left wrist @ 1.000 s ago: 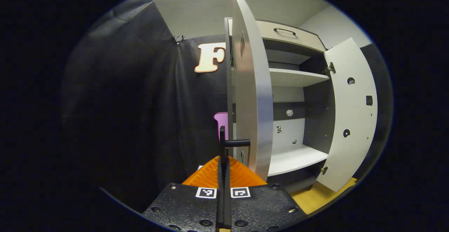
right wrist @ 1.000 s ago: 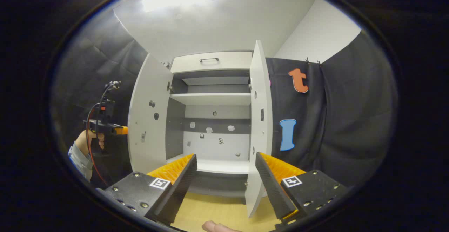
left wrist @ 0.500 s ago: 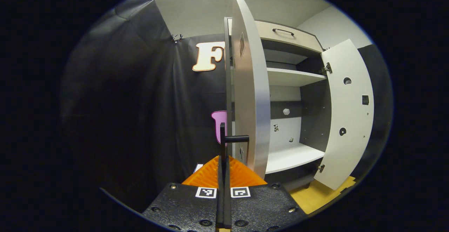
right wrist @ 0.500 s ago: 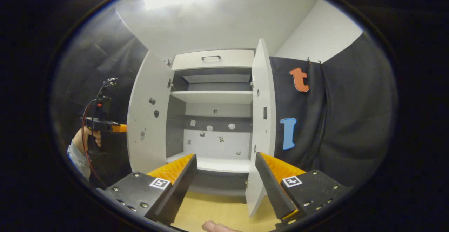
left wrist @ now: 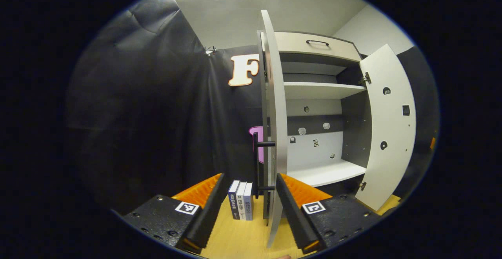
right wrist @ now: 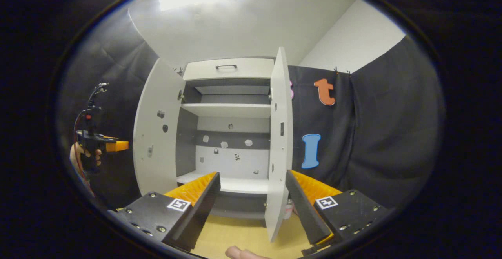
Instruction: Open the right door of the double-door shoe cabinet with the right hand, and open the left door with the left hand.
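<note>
1. Both doors of the shoe cabinet (right wrist: 229, 133) stand swung out; I take the cabinet as my landmark.
2. Left door (left wrist: 274, 133): in the left gripper view I see it nearly edge-on, its dark bar handle (left wrist: 259, 165) on the outer face, pointing away from the cabinet interior.
3. Left gripper (left wrist: 247, 200): fingers spread apart, nothing between them. The handle sits beyond the fingertips, out of contact as far as I can tell.
4. Right door (right wrist: 279, 141): in the right gripper view it stands edge-on to the right of the cabinet opening; in the left gripper view I see its inner face with the hinges.
5. Right gripper (right wrist: 253, 200): fingers wide apart, holding nothing. It sits in front of the cabinet, with the right door's lower edge showing in the gap between the fingers, farther off.
6. Cabinet interior: upper shelf (right wrist: 229, 110) and lower shelf (right wrist: 231, 184) bare; drawer (right wrist: 227, 69) with a dark handle above the opening.
7. Three books (left wrist: 241, 200) stand upright on the wooden floor (left wrist: 239, 239), just left of the left door's bottom edge.
8. Left of the cabinet in the right gripper view, a hand (right wrist: 80, 155) grips the other tool.
</note>
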The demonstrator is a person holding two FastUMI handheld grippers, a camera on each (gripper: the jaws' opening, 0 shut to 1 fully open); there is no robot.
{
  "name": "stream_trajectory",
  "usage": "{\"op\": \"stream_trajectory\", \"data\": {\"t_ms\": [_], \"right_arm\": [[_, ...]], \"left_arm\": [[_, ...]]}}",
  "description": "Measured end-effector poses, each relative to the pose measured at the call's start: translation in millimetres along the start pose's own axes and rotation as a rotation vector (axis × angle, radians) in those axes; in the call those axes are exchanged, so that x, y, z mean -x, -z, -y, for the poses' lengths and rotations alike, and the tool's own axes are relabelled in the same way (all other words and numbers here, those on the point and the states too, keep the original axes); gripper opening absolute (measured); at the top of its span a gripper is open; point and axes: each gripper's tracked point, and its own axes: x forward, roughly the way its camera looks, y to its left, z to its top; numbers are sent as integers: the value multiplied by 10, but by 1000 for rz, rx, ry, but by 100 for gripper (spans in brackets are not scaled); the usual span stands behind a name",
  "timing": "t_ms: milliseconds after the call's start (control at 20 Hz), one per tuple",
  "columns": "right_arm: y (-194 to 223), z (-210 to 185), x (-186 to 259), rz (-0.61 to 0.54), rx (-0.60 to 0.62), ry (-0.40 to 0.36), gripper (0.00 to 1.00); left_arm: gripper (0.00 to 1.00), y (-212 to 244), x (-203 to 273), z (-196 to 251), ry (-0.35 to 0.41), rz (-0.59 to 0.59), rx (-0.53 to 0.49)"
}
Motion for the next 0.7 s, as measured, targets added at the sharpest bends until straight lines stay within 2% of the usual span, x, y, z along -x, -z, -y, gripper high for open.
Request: {"op": "stream_trajectory", "data": {"t_ms": [100,150,200,250,350,450,500,550,600,650,700], "right_arm": [[4,42,17,-7,-6,13,96],[0,69,46,-10,-8,20,96],[9,81,43,-13,-5,28,96],[17,92,57,-16,-2,34,100],[29,160,133,-24,12,57,96],[67,233,236,-43,37,83,100],[50,247,251,-43,41,89,100],[37,264,275,-43,43,92,100],[47,287,290,-46,46,101,96],[40,308,309,-47,47,104,99],[43,317,295,-52,47,106,96]], "left_arm": [[93,49,190,49,-16,-14,33],[92,74,285,104,-10,-16,47],[97,70,384,147,-8,-8,70],[97,82,470,193,-6,-4,99],[96,154,616,299,5,-8,121],[96,209,735,363,-3,-24,107],[93,200,781,400,-2,-20,100],[96,176,819,453,0,-15,102],[96,146,852,490,1,-7,102],[96,129,882,511,-5,0,99],[96,125,911,512,-17,0,88]]}}
